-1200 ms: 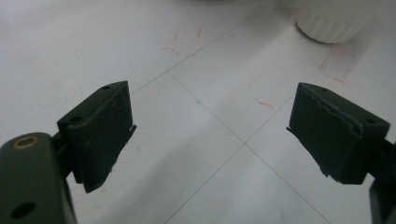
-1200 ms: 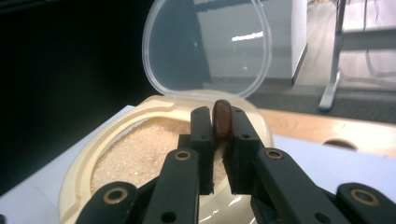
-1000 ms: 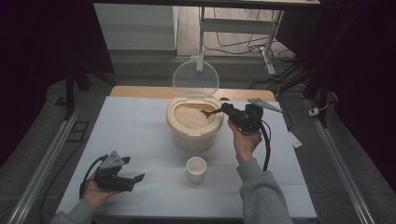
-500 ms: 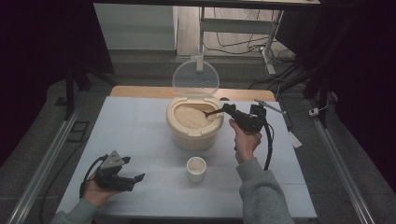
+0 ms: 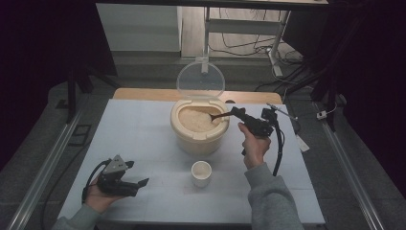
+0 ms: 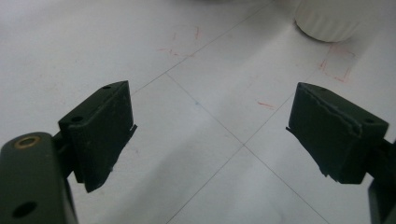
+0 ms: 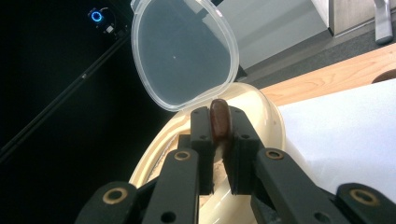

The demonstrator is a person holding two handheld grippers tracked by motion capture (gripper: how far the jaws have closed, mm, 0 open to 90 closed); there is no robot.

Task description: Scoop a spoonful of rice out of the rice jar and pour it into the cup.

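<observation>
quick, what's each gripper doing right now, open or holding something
Left gripper: open, holding nothing, above the white table.
Right gripper: shut on the dark brown spoon, whose bowl sits in the cream rice container.

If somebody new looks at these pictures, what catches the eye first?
First, the cream tub of rice at the middle of the table, its clear lid standing open behind it. The right claw grips a dark spoon that reaches into the rice. Nearer the person stand a small white cup and the left claw, open and resting on the table.
</observation>
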